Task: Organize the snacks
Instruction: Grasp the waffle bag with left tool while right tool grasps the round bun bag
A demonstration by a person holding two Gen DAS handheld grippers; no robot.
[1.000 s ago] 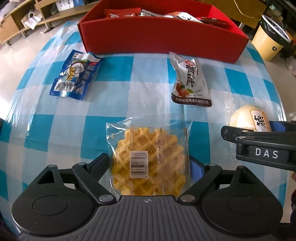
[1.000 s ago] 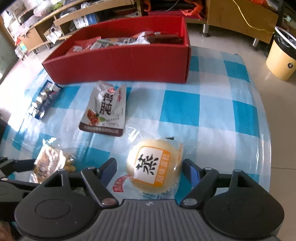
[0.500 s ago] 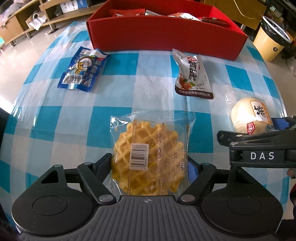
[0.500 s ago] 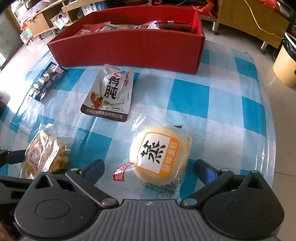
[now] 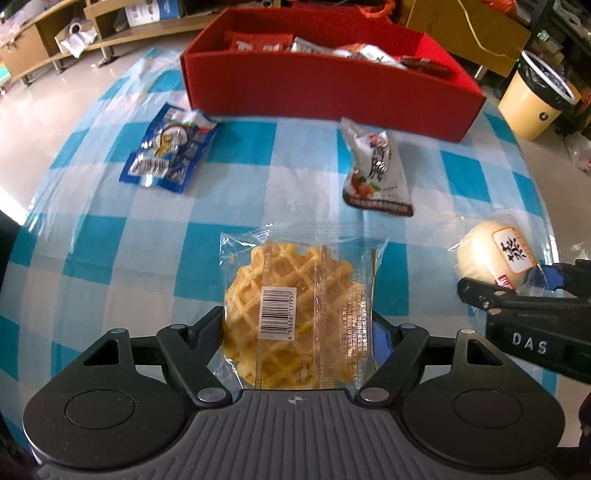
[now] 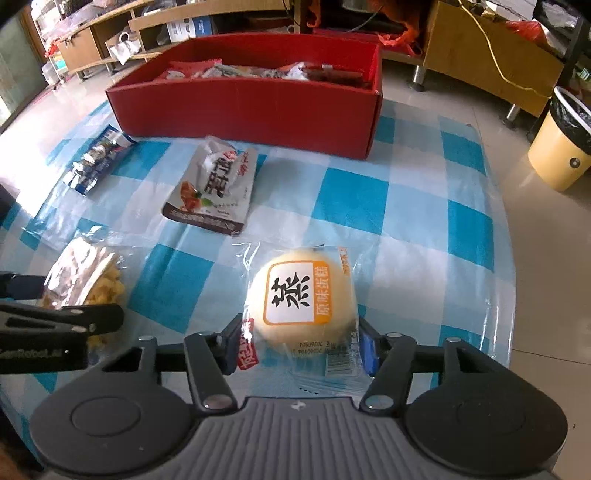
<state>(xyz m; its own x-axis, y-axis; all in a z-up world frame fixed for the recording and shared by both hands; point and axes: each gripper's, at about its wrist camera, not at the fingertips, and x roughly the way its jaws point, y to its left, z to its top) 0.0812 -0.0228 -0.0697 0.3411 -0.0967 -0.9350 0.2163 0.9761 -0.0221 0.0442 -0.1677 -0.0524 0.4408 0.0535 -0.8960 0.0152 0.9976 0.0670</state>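
Observation:
My left gripper (image 5: 297, 328) is shut on a clear-wrapped waffle pack (image 5: 295, 295) and holds it above the checked table. My right gripper (image 6: 301, 341) is shut on a wrapped round steamed cake (image 6: 301, 295), which also shows in the left wrist view (image 5: 491, 254). A red box (image 5: 325, 85) with several snack packs inside stands at the far side; it also shows in the right wrist view (image 6: 251, 107). A blue snack packet (image 5: 170, 147) and a white pouch (image 5: 376, 166) lie on the table in front of the box.
The blue-and-white checked tablecloth (image 5: 110, 229) covers the table. A yellow bin (image 6: 565, 147) stands on the floor at the right. Wooden shelves (image 6: 110, 33) line the back wall. The table's right edge (image 6: 509, 258) is close to the cake.
Both grippers have closed on their packs and lifted them off the table. The views have risen and tilted, so more of the box's inside shows.

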